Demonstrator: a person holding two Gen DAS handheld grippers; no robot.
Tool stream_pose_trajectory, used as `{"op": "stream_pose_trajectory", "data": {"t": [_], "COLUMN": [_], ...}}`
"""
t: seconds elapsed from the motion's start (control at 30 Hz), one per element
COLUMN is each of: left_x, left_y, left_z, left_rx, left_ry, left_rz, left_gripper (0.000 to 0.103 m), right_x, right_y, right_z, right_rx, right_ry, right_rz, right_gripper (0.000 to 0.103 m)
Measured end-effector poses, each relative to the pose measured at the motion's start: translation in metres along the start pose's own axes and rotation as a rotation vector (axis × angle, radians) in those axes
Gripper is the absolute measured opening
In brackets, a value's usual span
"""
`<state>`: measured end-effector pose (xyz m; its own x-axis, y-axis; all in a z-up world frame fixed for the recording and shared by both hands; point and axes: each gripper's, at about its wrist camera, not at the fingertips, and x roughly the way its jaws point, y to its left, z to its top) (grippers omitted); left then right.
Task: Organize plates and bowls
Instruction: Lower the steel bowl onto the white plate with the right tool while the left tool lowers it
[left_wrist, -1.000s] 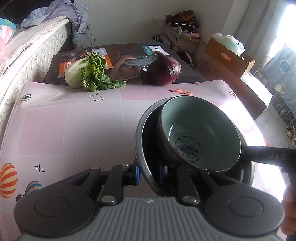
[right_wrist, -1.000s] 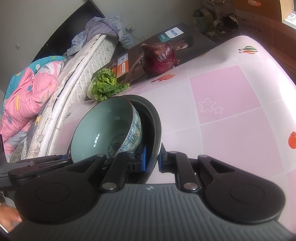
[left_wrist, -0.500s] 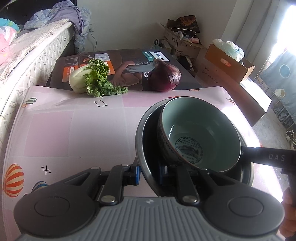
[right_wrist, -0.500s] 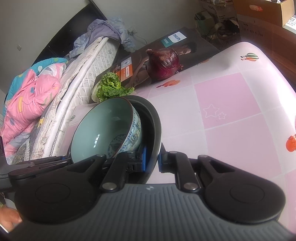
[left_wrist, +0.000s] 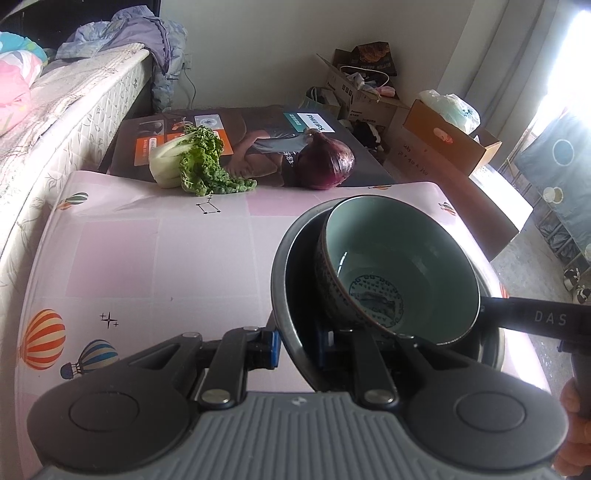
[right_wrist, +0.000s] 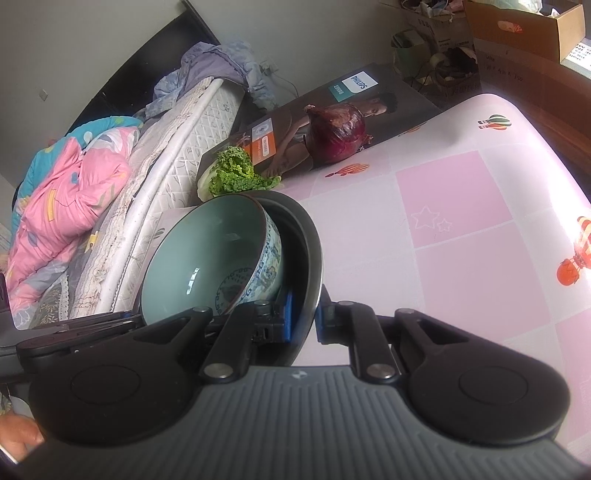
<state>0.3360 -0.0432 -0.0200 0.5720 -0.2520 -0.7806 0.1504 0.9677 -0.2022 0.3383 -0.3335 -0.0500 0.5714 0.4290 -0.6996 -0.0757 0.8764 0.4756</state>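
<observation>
Both grippers (left (left_wrist: 297, 350), right (right_wrist: 303, 321)) clamp dark plate (left_wrist: 291, 295) rim; bowl's (right_wrist: 207, 266) blue-patterned outside visible only from right wrist.

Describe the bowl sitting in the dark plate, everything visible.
The bowl is glazed ceramic, pale celadon green inside with a dark blue printed medallion at its bottom and blue-and-white pattern outside. It is empty, open side up, resting inside the dark plate, off-centre. The left gripper and right gripper clamp the plate's rim, not the bowl.
</observation>
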Motion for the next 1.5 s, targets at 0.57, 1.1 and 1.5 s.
{"op": "stream_pose_trajectory", "data": {"t": [0.57,1.1,1.5], "left_x": [-0.054,-0.059,-0.057], "left_y": [-0.005,-0.011,-0.007], "left_z": [-0.059,-0.114,-0.129], "left_rx": [-0.002,0.017,0.012], "left_ry": [0.014,0.091,0.120], "left_rz": [-0.015,-0.021,-0.034], "left_gripper": [0.016,0.016,0.017], "right_x": [-0.060,-0.074,-0.077], "right_y": [0.018,0.000,0.007], "right_z": [-0.071,-0.151,-0.167], "right_rx": [0.024,0.076,0.018], "right_ry": [0.018,0.101,0.095], "right_rz": [-0.002,-0.021,-0.058], "right_gripper": [0.013,0.013,0.014]}}
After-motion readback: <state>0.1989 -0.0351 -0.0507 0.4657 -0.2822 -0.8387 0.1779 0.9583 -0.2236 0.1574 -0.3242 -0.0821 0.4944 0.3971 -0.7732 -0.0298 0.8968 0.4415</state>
